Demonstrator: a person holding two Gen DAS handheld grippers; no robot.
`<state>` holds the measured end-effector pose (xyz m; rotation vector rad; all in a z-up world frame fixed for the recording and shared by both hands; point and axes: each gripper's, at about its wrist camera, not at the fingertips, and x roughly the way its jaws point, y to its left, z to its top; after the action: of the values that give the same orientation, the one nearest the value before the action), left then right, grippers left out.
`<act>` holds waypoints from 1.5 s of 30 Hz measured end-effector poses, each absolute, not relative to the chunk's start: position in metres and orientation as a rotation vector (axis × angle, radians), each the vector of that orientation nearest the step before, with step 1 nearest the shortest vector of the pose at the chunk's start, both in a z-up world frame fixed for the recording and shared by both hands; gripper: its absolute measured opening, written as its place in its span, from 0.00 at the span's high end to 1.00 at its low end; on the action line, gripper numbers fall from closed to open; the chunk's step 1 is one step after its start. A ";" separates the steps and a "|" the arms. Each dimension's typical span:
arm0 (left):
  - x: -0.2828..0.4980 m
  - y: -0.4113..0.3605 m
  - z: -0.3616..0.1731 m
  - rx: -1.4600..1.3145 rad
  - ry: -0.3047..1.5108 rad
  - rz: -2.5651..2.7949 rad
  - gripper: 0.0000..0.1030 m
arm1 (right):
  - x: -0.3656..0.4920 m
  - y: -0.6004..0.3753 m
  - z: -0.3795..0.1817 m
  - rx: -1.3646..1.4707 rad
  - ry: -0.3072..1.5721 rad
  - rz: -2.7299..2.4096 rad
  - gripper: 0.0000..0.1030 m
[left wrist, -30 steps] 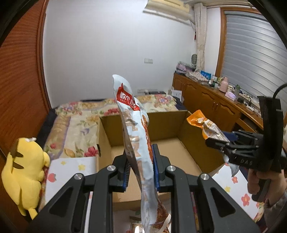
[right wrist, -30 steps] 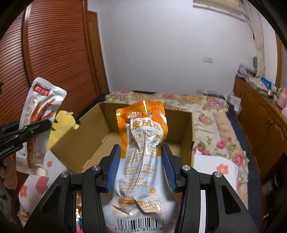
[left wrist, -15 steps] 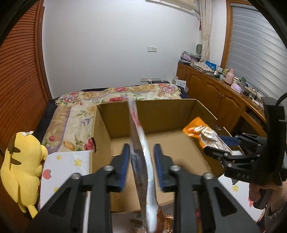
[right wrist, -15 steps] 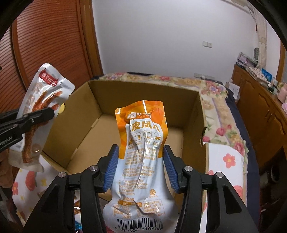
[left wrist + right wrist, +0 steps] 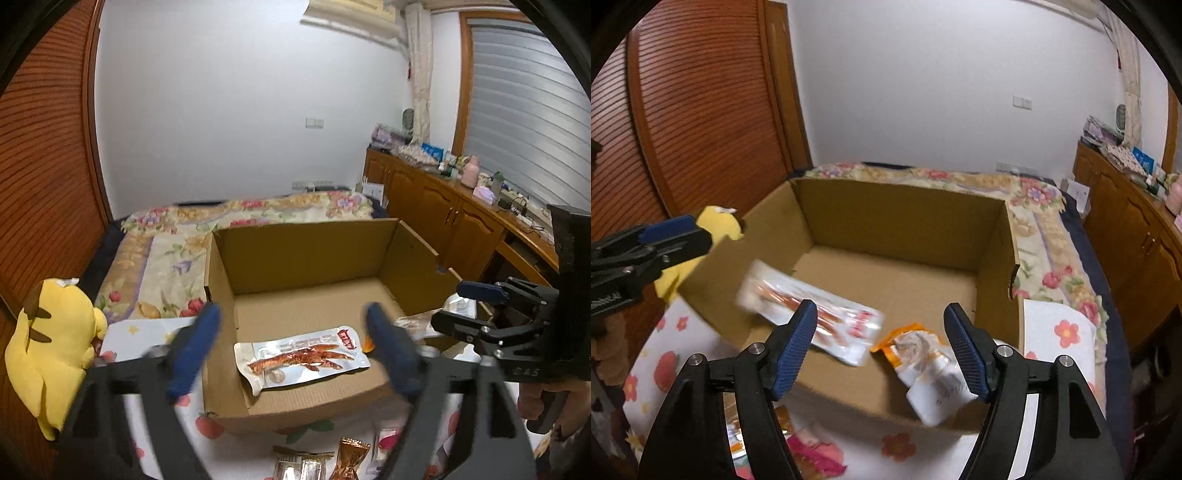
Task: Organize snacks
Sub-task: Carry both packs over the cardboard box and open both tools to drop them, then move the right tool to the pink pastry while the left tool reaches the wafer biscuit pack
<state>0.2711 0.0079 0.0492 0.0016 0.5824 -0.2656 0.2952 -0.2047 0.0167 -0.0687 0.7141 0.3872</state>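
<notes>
An open cardboard box stands on the flowered bed. A silver pouch with red chicken feet lies flat on the box floor; in the right wrist view this silver pouch is blurred. My left gripper hovers over it, jaws opening wide, with nothing between them. My right gripper is also opening above the box's near right corner. An orange and white pouch sits loose below its jaws, and neither pad touches it. The left gripper shows at the left edge, the right gripper at the right.
A yellow plush toy sits left of the box. Several loose snack packets lie on the sheet before the box's front wall. Wooden cabinets line the right side and a slatted wooden door the left.
Both grippers have opened. The silver pouch dropped from the left jaws onto the box floor. The orange pouch slipped out of the right jaws and down into the box's near corner.
</notes>
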 end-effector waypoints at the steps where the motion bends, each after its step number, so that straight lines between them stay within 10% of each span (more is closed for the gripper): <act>1: 0.266 0.009 0.049 0.002 0.571 -0.268 0.11 | 0.289 -0.206 0.019 -0.064 0.701 0.401 0.29; 45: 0.188 0.016 -0.087 0.058 0.808 -0.313 0.05 | 0.192 -0.194 -0.085 0.023 0.839 0.530 0.29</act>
<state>0.1881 0.0155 -0.0871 0.0576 0.8077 -0.3135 0.1917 -0.1939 -0.0850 0.0230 0.8394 0.5303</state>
